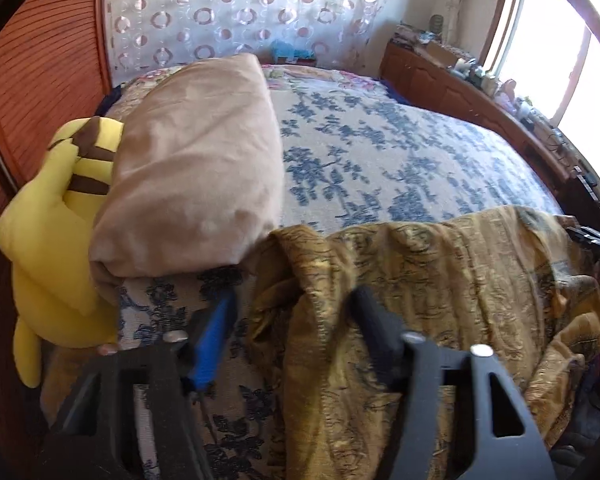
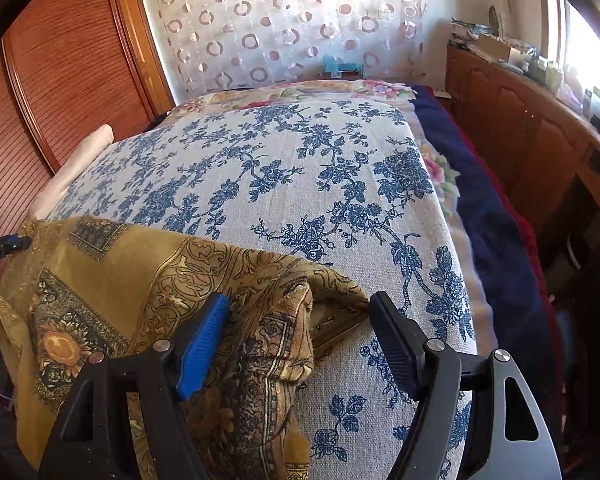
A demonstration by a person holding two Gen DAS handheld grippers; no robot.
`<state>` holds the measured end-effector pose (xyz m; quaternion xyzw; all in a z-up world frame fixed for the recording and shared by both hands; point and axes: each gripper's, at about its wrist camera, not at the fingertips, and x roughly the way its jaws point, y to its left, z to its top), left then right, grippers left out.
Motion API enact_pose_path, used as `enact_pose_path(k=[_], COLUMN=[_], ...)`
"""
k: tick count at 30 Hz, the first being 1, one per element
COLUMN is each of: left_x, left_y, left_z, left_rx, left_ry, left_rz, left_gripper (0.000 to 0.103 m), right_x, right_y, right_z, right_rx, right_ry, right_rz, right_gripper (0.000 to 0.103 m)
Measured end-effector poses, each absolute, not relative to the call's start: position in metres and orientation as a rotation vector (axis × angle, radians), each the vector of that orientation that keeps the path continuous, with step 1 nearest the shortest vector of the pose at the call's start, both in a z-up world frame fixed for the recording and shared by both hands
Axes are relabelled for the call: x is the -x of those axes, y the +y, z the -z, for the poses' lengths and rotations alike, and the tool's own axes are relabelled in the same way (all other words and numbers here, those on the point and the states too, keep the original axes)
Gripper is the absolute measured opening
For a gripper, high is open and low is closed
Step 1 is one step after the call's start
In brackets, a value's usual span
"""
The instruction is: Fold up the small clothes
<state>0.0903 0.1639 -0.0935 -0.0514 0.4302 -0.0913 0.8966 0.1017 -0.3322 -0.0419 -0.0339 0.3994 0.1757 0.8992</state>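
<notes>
**Left wrist view.** Your left hand-held gripper [image 1: 296,304] sits at the bottom centre of the frame, its blue pad and black pad on either side of a raised ridge of the mustard-gold patterned scarf-like cloth [image 1: 440,280]. Whether the pads already press the fabric you cannot tell here; the jaws stand partly apart with the fold between them. The cloth lies crumpled across the lower right, on the bed with the blue-flowered cream cover [image 1: 380,152]. At left lie a beige folded blanket [image 1: 192,160] and, beside it, a yellow plush toy with brown stripes [image 1: 56,224]. This looks like the opening step: taking hold of an edge so the cloth can be spread or doubled over.

**Right wrist view.** Your right hand-held gripper [image 2: 298,312] is at the bottom centre, jaws wide apart, straddling a bunched corner of the same cloth without pinching it. The cloth fills the lower left; the bed cover runs bare up the frame's middle. At the far left edge the tip of the other gripper shows against the cloth's far side.

Next, you likely need both pads closed on single edges, then a lift to pull the fabric flat. This view shows the sunflower print and free bed space; the left one alone shows blanket and toy.
</notes>
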Motion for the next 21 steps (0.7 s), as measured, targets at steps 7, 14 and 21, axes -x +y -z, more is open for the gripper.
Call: enact_pose_path(k=[7, 14, 21], left_x=[-0.079, -0.043, -0.002], left_y=[0.146, 0.131, 0.120], left_z=[0.084, 0.038, -0.013], left_rx=[0.083, 0.066, 0.060], left_ry=[0.840, 0.696, 0.522], left_rz=[0.221, 0.213, 0.252], left_gripper=[0.011, 0.010, 0.009], right_x=[-0.087, -0.055, -0.004], right_y=[-0.321, -0.320, -0.326], right_z=[0.041, 0.023, -0.024], right_rx=[0.142, 0.113, 0.154], right_ry=[0.828, 0.741, 0.556], right_rz=[-0.377, -0.427, -0.396], right_gripper=[0.031, 0.005, 0.004])
